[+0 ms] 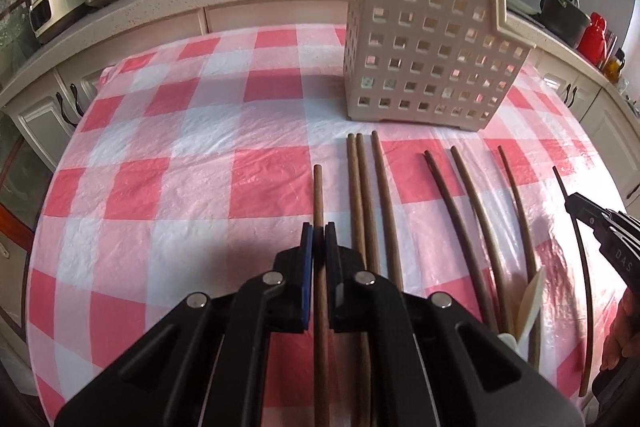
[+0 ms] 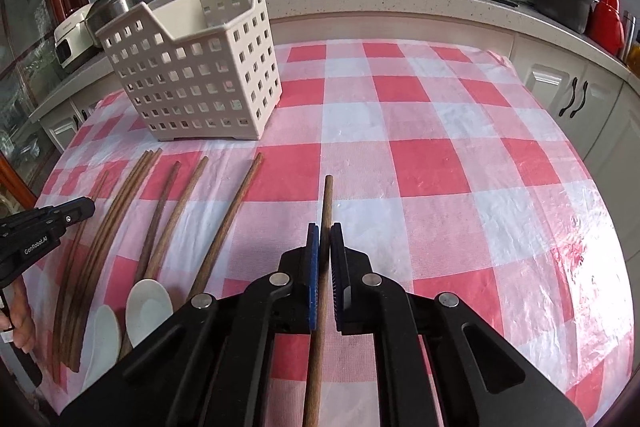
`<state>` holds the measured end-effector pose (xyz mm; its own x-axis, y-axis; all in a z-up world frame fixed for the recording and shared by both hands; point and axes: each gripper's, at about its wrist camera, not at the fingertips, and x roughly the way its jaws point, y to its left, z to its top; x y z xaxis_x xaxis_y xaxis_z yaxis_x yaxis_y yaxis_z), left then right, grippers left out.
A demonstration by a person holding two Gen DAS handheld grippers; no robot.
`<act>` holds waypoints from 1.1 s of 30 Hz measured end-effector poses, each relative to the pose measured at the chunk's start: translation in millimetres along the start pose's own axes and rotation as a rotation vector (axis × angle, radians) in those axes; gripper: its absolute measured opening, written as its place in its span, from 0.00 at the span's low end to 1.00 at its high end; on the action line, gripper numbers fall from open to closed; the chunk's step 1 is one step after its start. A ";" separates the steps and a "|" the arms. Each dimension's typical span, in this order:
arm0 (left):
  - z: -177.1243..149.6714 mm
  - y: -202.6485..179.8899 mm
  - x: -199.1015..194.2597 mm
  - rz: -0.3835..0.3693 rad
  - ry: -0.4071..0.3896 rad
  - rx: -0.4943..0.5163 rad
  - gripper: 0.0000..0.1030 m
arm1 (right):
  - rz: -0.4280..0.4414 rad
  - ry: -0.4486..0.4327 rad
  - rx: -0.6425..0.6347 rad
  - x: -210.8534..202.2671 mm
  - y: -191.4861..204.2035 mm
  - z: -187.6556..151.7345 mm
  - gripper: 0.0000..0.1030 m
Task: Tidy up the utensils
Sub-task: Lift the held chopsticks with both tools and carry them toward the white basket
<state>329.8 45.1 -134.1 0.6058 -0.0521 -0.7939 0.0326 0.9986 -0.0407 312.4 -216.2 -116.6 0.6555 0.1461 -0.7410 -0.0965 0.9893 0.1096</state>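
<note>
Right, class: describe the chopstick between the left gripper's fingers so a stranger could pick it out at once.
Start at the white perforated basket on the checked tablecloth. In front of it lies a row of brown chopsticks. The chopstick you want is the leftmost, lying alone between the left gripper fingers, apart from the cluster of three beside it.
</note>
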 end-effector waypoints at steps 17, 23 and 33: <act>-20.3 11.5 -108.2 0.011 -0.201 -0.012 0.06 | 0.022 -0.238 -0.036 -100.8 25.4 7.5 0.08; -30.1 18.0 -121.9 0.010 -0.211 -0.019 0.06 | 0.016 -0.166 -0.062 -93.1 29.8 3.2 0.08; -44.7 29.2 -106.0 0.024 -0.168 -0.029 0.06 | -0.015 0.005 -0.151 -24.9 42.0 -20.1 0.40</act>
<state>231.0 79.9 -78.2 0.7305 -0.0255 -0.6824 -0.0051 0.9991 -0.0427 277.0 -178.3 -106.8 0.6540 0.1310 -0.7451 -0.1985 0.9801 -0.0019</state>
